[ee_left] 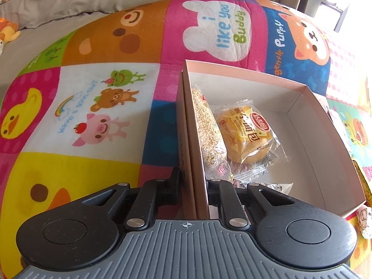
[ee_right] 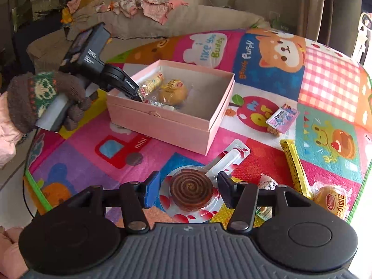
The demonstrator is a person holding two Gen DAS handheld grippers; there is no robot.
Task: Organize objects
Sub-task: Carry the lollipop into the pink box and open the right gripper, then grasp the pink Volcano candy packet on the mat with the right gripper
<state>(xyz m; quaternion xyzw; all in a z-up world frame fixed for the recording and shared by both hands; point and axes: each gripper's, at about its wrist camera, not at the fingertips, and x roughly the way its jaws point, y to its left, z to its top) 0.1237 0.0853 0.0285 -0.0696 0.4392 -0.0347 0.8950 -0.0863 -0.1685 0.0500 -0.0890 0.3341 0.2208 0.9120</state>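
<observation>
An open pink box (ee_right: 162,125) sits on a colourful play mat; it also shows in the left wrist view (ee_left: 330,144). Inside lie a sesame bar (ee_left: 207,127) and a wrapped yellow bun (ee_left: 248,134). My left gripper (ee_left: 194,183) is shut on the box's left wall, one finger inside and one outside; it shows in the right wrist view (ee_right: 136,94) held by a gloved hand. My right gripper (ee_right: 188,189) is open, fingers either side of a wrapped brown spiral lollipop (ee_right: 191,191) on the mat.
On the mat to the right lie a purple packet (ee_right: 281,117), a yellow bar (ee_right: 294,167), a small wrapped candy (ee_right: 267,182) and another wrapped bun (ee_right: 331,201). A grey sofa (ee_right: 186,23) with clothes stands behind.
</observation>
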